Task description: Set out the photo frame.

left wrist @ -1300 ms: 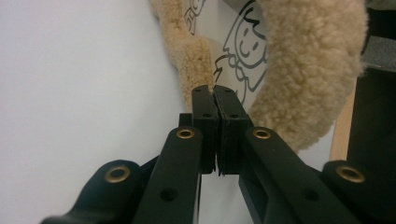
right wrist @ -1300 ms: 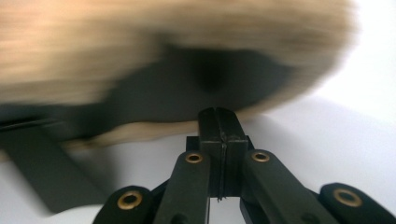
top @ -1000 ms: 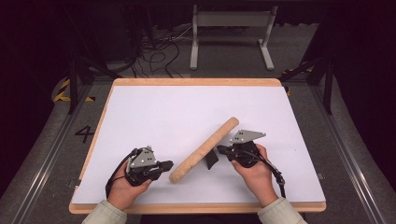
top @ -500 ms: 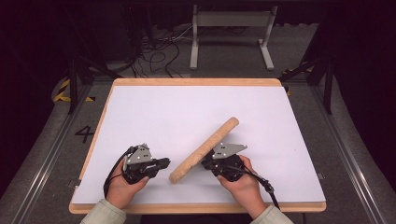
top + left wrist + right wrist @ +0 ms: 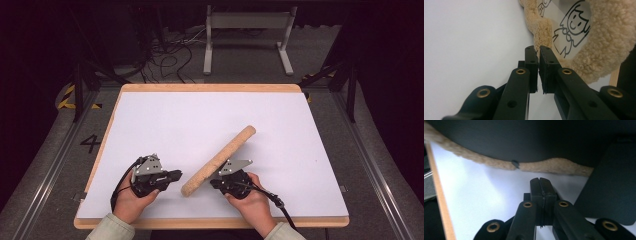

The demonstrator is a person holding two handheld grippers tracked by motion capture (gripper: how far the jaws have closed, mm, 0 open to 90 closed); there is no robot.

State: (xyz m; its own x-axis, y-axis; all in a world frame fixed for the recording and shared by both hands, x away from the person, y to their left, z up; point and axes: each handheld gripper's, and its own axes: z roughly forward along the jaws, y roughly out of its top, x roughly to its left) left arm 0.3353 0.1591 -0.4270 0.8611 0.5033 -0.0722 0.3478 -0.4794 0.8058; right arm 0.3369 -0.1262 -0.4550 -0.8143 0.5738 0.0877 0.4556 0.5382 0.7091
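High view: a fleecy tan roll [image 5: 218,161] lies diagonally on the white worktop [image 5: 175,120], its far end pointing up and to the right, its near end toward the person's edge. All places below are given relative to this roll.

Left gripper [image 5: 176,175]: held in the person's left hand [image 5: 131,200], just left of the roll's near end, with a narrow strip of worktop between its tip and the roll. It points toward the roll. In the left gripper view the fingers [image 5: 532,65] stand nearly together with only a thin slit between the pads, and nothing sits in that slit. Beyond the tip, the roll's [image 5: 599,47] open end shows as a fleece ring around a clear panel printed with a cartoon figure [image 5: 571,30].

Right gripper [image 5: 214,184]: held in the right hand [image 5: 255,202], on the right side of the roll's near half, close against it. Contact cannot be confirmed from above. In the right gripper view the fingers [image 5: 536,192] are pressed fully together, gripping nothing, and rest low over the worktop. The roll's [image 5: 499,163] fleecy edge runs across ahead of the tip, with a small dark tab [image 5: 515,164] on it. A dark flat shape [image 5: 611,190] lies to the right in that view; what it is cannot be told.
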